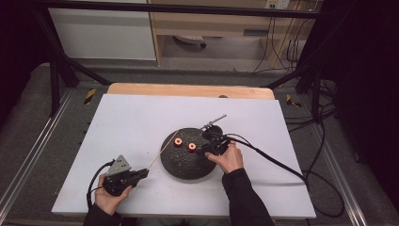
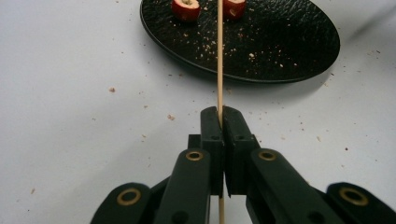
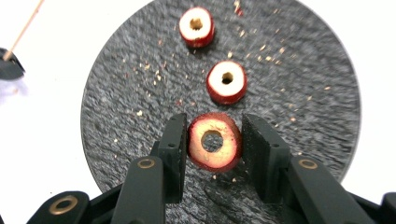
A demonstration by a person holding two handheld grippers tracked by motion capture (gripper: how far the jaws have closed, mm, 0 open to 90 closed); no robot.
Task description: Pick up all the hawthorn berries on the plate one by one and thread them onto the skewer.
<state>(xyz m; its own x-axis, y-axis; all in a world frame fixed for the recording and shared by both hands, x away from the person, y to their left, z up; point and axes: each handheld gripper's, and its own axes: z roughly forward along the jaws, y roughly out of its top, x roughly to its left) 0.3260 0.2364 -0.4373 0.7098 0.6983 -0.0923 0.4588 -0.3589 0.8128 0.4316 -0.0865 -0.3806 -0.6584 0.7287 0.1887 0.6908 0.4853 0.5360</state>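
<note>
Step in hand: picking fruit for the skewer, by the look of it. The right gripper (image 3: pixel 214 140) has a cored red fruit ring (image 3: pixel 215 148) between its jaws above the black plate (image 3: pixel 140 79).
Right gripper: jaws closed in on the ring. The left pad presses its skin; the right pad looks a hair off or just touching, hard to call from the right gripper view, but the ring hangs there clear of the plate, so it's held.
Left gripper: (image 2: pixel 220 116) jaws pinched fully together on the wooden skewer (image 2: pixel 219 56), which runs straight out toward twelve o'clock in its own view, tip over the plate's rim.
Where things lie: in the high view the plate (image 1: pixel 188 167) sits centre table, left gripper (image 1: pixel 141 174) at its eight o'clock, right gripper (image 1: pixel 207 149) over its two o'clock edge. Two more cored rings (image 3: pixel 227 81) (image 3: pixel 196 25) rest on the plate.
Next move, my call: line the ring's hole up with the skewer tip and slide it on. That needs the hole square to the stick.
Risk: soft fruit, thin stick; an off-centre push could split the ring.
</note>
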